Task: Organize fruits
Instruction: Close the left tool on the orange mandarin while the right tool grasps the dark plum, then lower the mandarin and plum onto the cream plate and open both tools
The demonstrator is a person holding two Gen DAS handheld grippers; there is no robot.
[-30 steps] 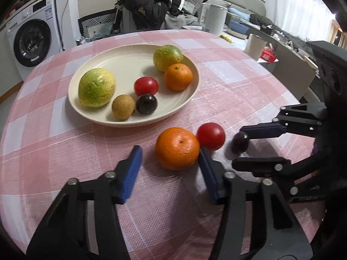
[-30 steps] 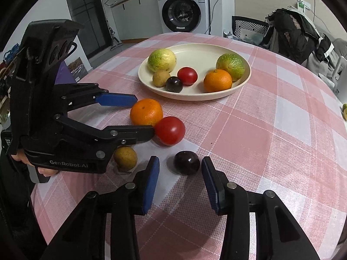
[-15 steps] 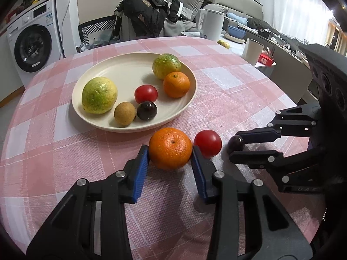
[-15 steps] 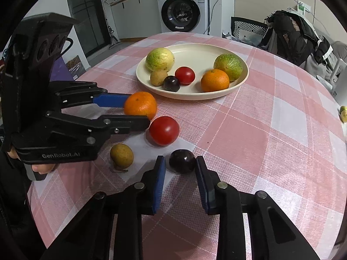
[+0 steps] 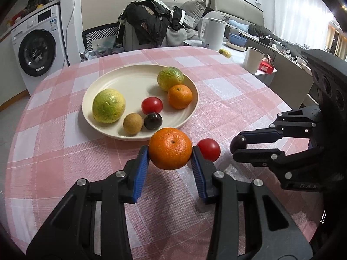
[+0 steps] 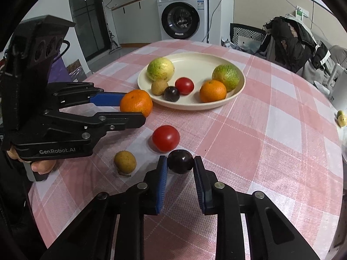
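My left gripper [image 5: 170,157] is shut on an orange [image 5: 170,148] and holds it just above the cloth, in front of the cream plate [image 5: 130,80]. My right gripper [image 6: 180,166] is shut on a dark plum [image 6: 180,161]; it also shows in the left wrist view [image 5: 238,142]. A red tomato [image 6: 166,138] and a small brown fruit [image 6: 125,161] lie loose on the table between the grippers. The plate [image 6: 195,59] holds two green-yellow citrus, an orange, a tomato, a plum and a brown fruit.
The round table has a pink checked cloth [image 5: 227,99]. A white cup [image 5: 253,60] and a kettle [image 5: 213,33] stand beyond its far right edge. A chair with clothes [image 6: 290,41] and a washing machine [image 6: 183,20] are behind the table.
Both grippers closed: the left on the orange, the right on the dark plum. Both fruits now sit a little higher, off the cloth.
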